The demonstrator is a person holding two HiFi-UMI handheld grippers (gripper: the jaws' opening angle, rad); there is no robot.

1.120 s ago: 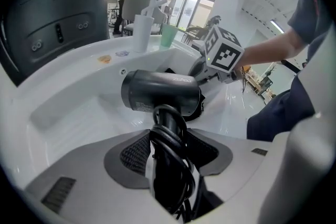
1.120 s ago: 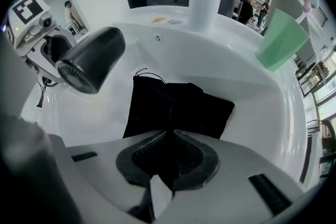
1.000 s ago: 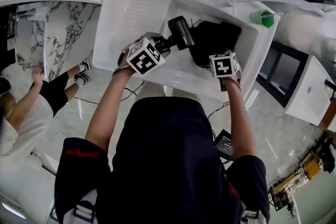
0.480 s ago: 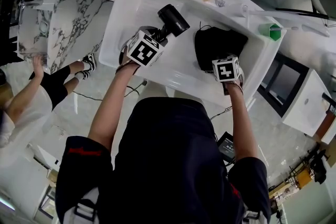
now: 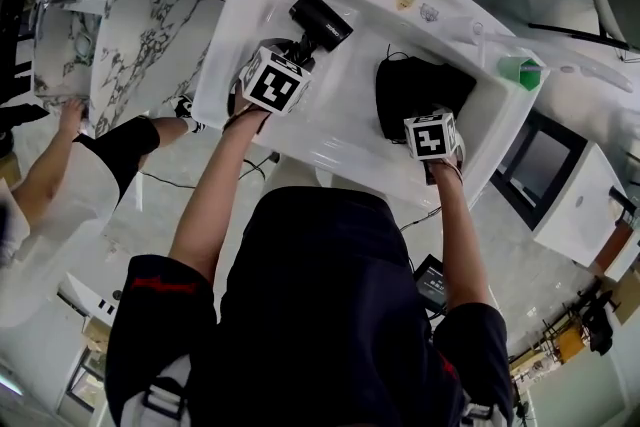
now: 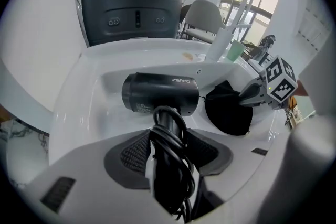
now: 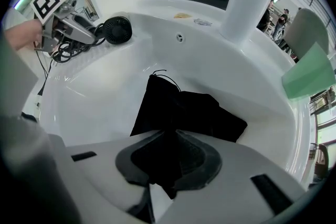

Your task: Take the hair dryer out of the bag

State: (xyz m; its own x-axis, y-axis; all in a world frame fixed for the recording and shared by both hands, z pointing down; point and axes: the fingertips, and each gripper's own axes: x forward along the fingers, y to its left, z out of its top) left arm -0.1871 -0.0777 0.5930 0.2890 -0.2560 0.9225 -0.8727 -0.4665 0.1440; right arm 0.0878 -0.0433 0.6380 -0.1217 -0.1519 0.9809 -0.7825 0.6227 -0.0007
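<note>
A black hair dryer [image 5: 320,21] [image 6: 160,93] hangs over the left part of the white sink basin [image 5: 345,110], out of the bag. My left gripper [image 5: 293,55] [image 6: 169,157] is shut on its handle and the coiled cord wound around it. The dryer also shows in the right gripper view, hair dryer [image 7: 116,29]. A black cloth bag [image 5: 415,95] [image 7: 181,113] lies slack in the right part of the basin. My right gripper [image 5: 432,147] [image 7: 169,162] is shut on the near edge of the bag.
A faucet [image 7: 243,0] and a green cup [image 5: 522,70] [image 7: 310,73] stand at the sink's far right rim. A marble counter [image 5: 120,35] lies left of the sink. Another person [image 5: 60,175] stands on the floor at the left.
My left gripper has carried the hair dryer leftward and away from the bag, rolling as it went. The right gripper has kept its hold on the bag in place.
</note>
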